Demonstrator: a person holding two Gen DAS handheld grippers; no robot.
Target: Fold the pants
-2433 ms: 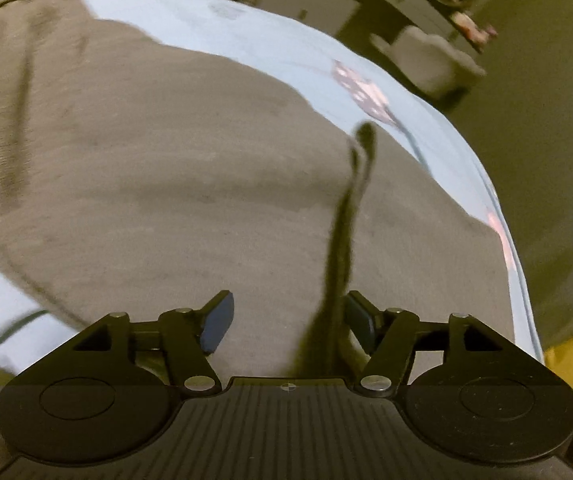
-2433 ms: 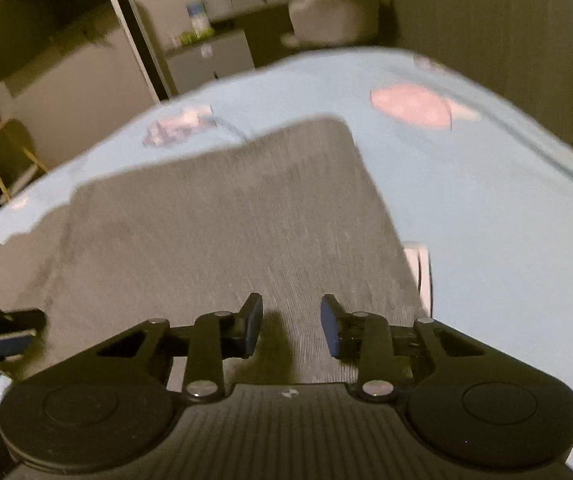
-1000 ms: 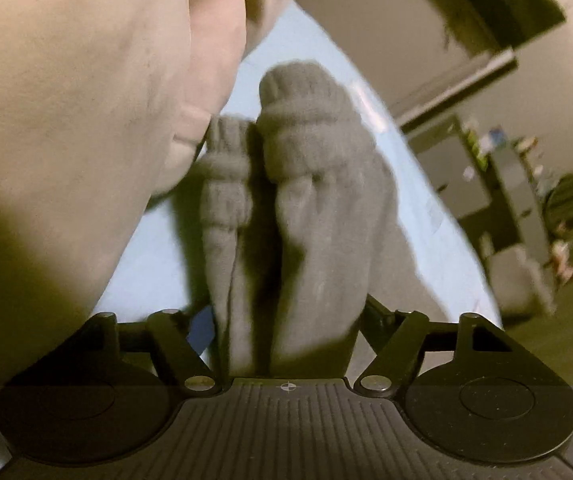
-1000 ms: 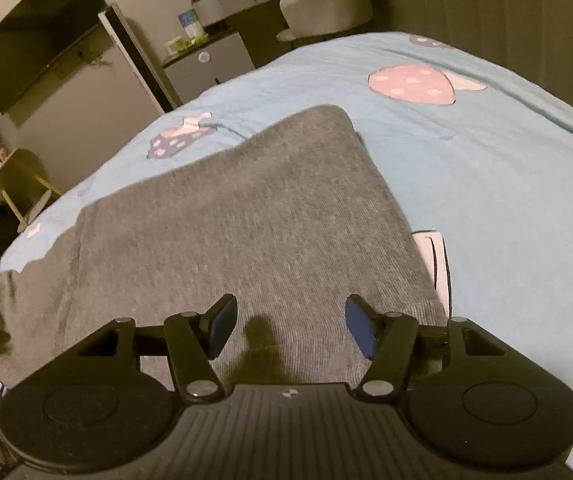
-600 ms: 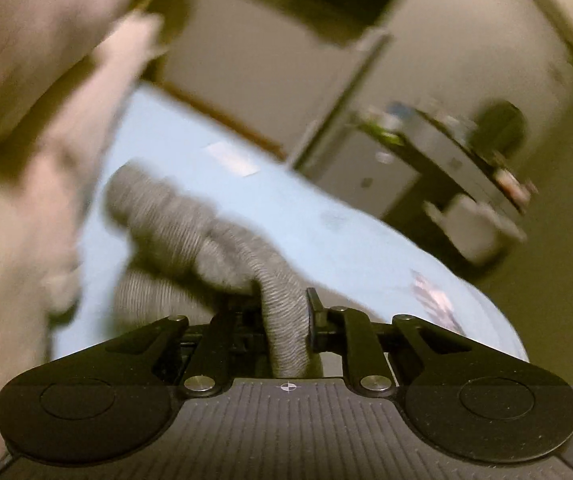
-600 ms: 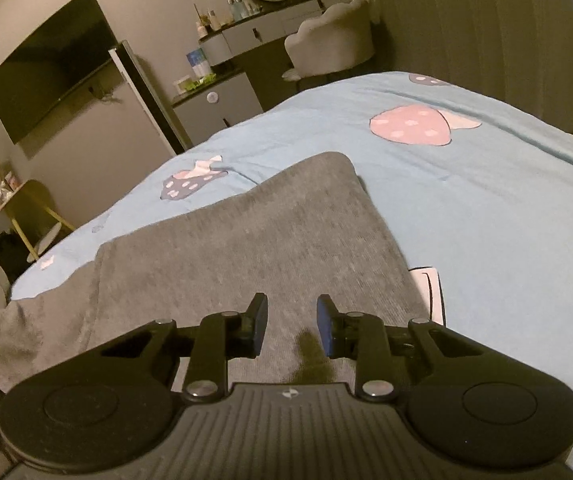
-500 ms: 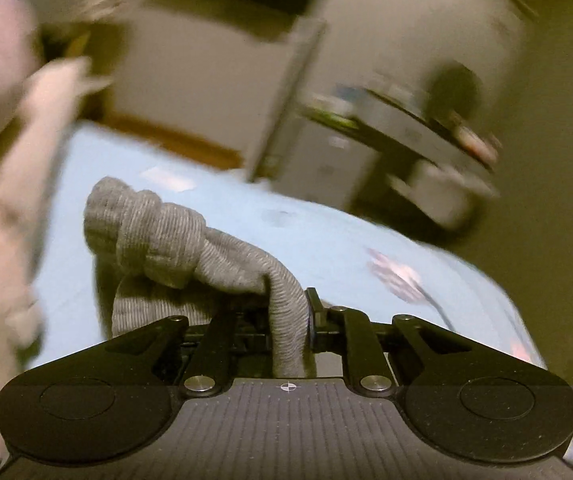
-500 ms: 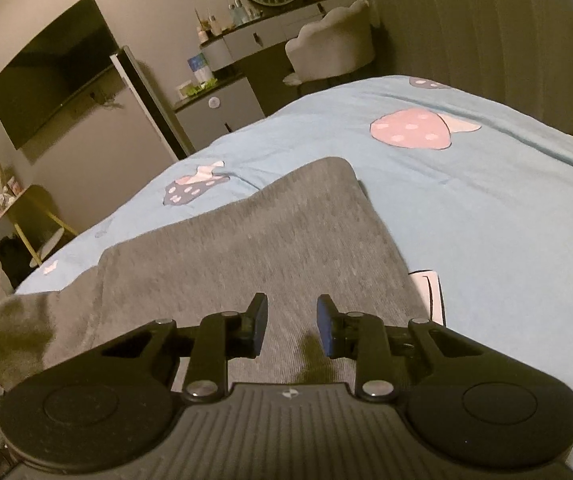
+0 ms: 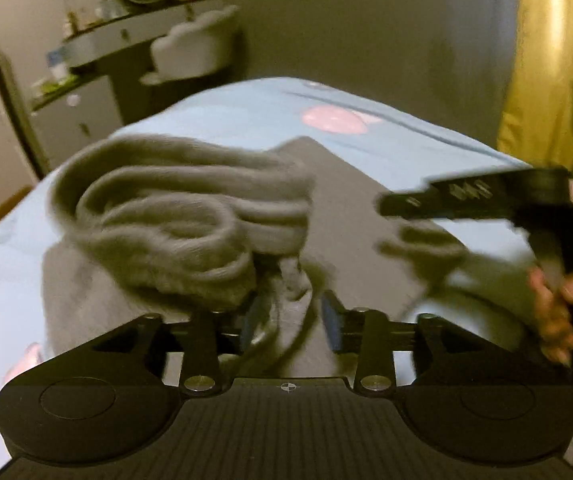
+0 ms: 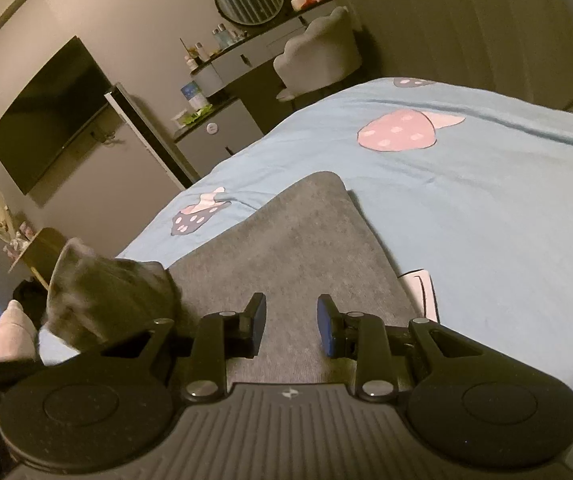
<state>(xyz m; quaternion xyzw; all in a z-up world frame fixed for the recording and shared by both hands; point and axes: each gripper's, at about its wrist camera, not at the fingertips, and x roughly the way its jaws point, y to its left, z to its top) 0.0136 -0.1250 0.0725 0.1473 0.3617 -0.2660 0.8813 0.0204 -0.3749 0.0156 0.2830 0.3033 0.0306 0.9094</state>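
Cuffs [image 9: 182, 216] of the grey pants [image 9: 350, 208] fill the middle of the left wrist view, bunched and blurred above the flat part of the garment on the blue bed [image 9: 426, 148]. The left tool [image 9: 290, 318] sits at lower centre with its jaws opening; loose cloth lies between them, but the pads do not seem to press on it. At the right edge a hand [image 9: 554, 304] holds the right tool [image 9: 398, 204].

In the right wrist view, the pants [image 10: 286, 240] lie flat across the centre, the bunched cuffs [image 10: 106, 292] at lower left. The right tool [image 10: 291, 326] hovers over the near hem, jaws opening slightly and gripping nothing.

Risk, as I judge it — the cuffs may drop in a crumpled heap short of the waistband, since they are let go while bunched, leaving a skewed fold.
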